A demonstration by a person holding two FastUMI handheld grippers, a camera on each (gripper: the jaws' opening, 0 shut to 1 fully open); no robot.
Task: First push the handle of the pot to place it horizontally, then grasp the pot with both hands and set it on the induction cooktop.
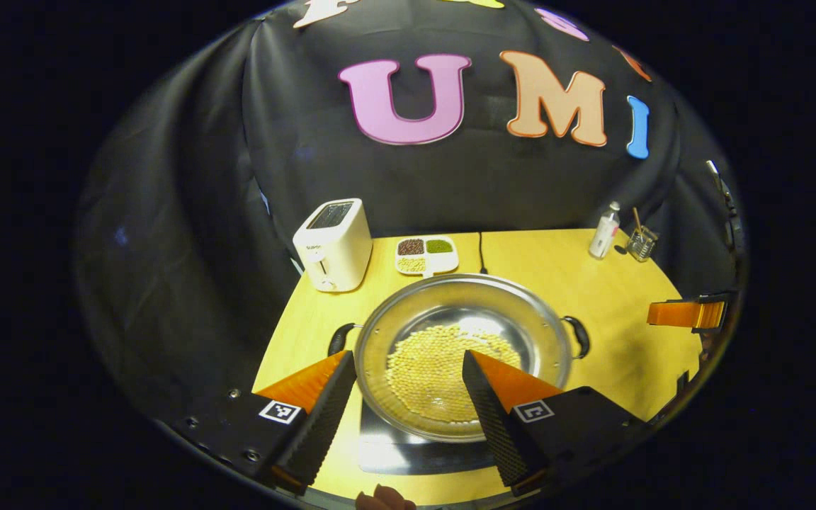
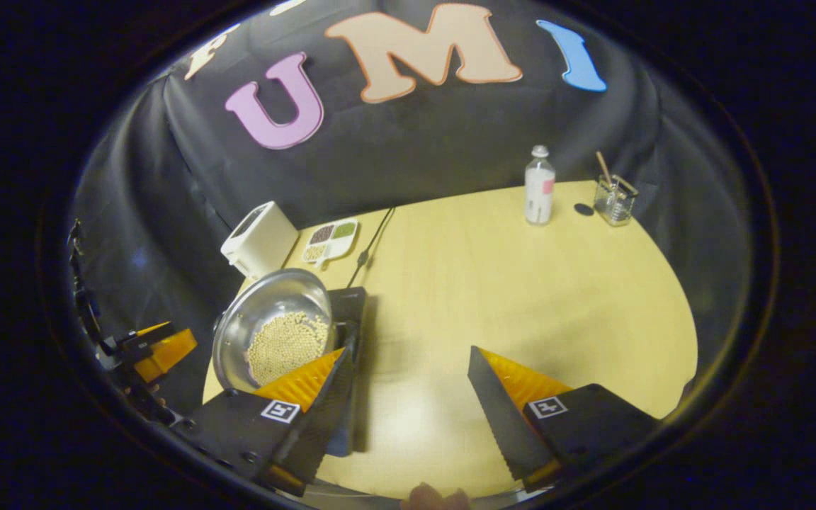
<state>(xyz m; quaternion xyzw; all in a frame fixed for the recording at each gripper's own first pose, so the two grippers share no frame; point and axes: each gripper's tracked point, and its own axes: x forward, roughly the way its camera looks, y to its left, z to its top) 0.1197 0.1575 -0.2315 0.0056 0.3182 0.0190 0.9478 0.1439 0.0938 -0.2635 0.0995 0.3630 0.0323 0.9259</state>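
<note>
A wide steel pot with yellow beans in it sits on the black induction cooktop. Its two black handles point left and right, so they lie level across the left gripper view. My left gripper hangs open above the pot's near side and holds nothing. The right gripper shows at the far right edge of that view. In the right gripper view the pot and cooktop are at the left. My right gripper is open over bare table, with the left gripper at the far left.
On the yellow table, a white toaster and a divided dish of beans stand behind the pot. A black cable runs to the back. A small bottle and a glass cup with a stick stand at the back right.
</note>
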